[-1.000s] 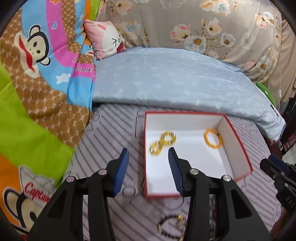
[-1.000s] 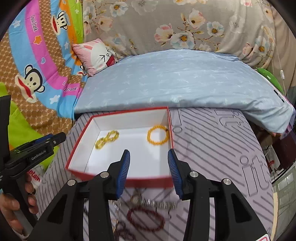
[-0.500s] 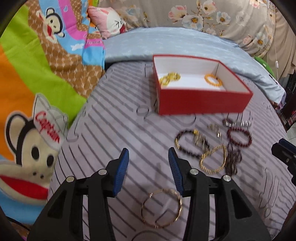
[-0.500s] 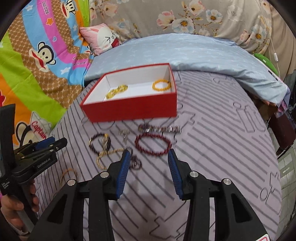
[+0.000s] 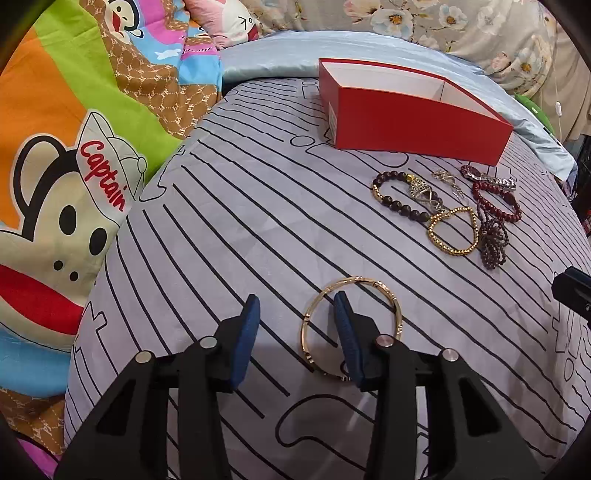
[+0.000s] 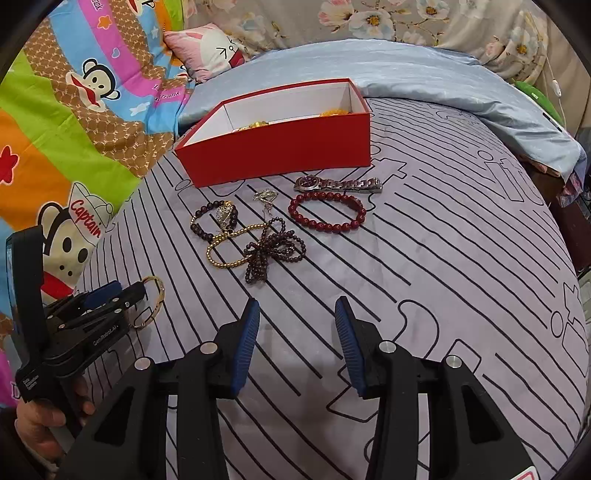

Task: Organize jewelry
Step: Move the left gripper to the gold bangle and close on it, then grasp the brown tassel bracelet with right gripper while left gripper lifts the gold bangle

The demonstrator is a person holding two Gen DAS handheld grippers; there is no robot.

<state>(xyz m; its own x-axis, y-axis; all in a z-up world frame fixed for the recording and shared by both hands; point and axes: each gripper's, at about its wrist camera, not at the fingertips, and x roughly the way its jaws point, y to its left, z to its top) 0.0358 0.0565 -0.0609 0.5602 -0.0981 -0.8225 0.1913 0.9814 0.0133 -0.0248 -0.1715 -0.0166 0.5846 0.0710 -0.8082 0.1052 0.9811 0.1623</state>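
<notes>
Your left gripper (image 5: 297, 319) jaws gape astride the gold bangle (image 5: 351, 325) rim; closing off-centre could flick it away.

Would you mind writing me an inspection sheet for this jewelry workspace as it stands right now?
Surface: striped grey bedsheet, lightly wrinkled.
Job's things: red box, open, with gold pieces partly visible inside; gold bangle lying apart from the rest; clustered in front of the box, a dark bead bracelet, gold bead bracelet, garnet strand, red bead bracelet and silver watch.
Clutter: nothing seen.
Grippers: left gripper open, its right finger over the inside of the bangle, contact unclear; right gripper open, holding nothing.
Cables: white cord hanging at the far right.
Surroundings: cartoon monkey blanket, blue pillow, floral fabric.
</notes>
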